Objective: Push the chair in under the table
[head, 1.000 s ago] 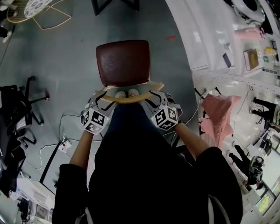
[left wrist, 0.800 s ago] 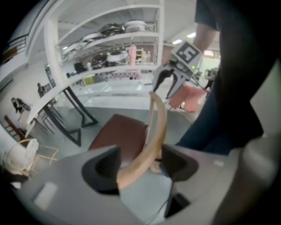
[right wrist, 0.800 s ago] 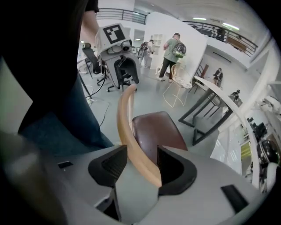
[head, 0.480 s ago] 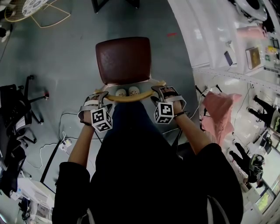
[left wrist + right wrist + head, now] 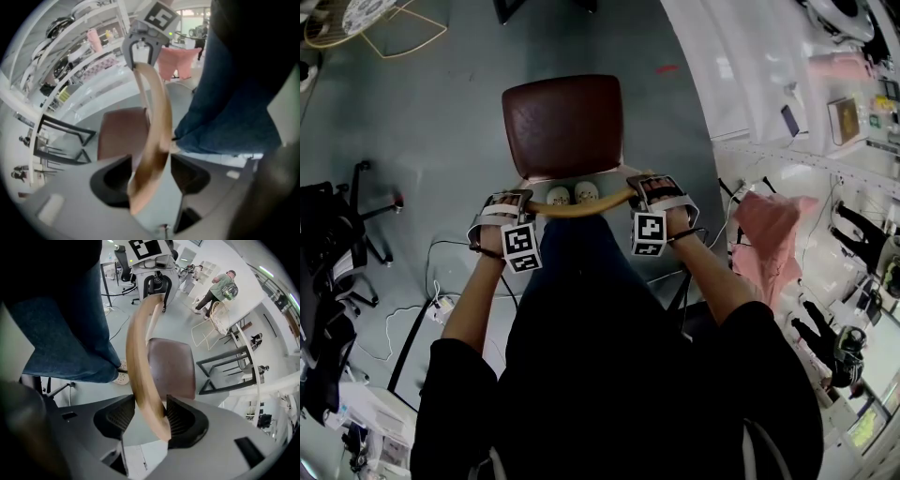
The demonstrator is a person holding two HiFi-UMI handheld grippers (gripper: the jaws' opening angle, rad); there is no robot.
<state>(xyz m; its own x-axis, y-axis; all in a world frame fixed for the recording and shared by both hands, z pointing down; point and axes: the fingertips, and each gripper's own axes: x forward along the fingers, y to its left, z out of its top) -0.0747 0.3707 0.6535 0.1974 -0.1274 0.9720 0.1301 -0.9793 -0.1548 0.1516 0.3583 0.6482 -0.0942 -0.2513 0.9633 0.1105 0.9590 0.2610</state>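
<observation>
The chair has a dark brown seat [image 5: 564, 127] and a curved wooden backrest [image 5: 581, 206], right in front of the person's legs. My left gripper [image 5: 510, 201] points down over the backrest's left end. In the left gripper view the wood [image 5: 154, 122] runs between its closing jaws [image 5: 150, 176] with small gaps at the pads. My right gripper [image 5: 654, 186] straddles the right end. There the wood [image 5: 138, 357] nearly fills the gap of that gripper [image 5: 150, 416], and I see no squeeze.
Black table legs [image 5: 544, 9] stand beyond the chair, seen again as a black frame [image 5: 225, 371]. A white counter [image 5: 741, 66] runs along the right. An office chair [image 5: 356, 216] and cables [image 5: 441, 300] lie left. A pink cloth [image 5: 769, 239] hangs right.
Both grippers rolled from slanted to upright and came down over the two ends of the backrest. The chair has stayed in place.
</observation>
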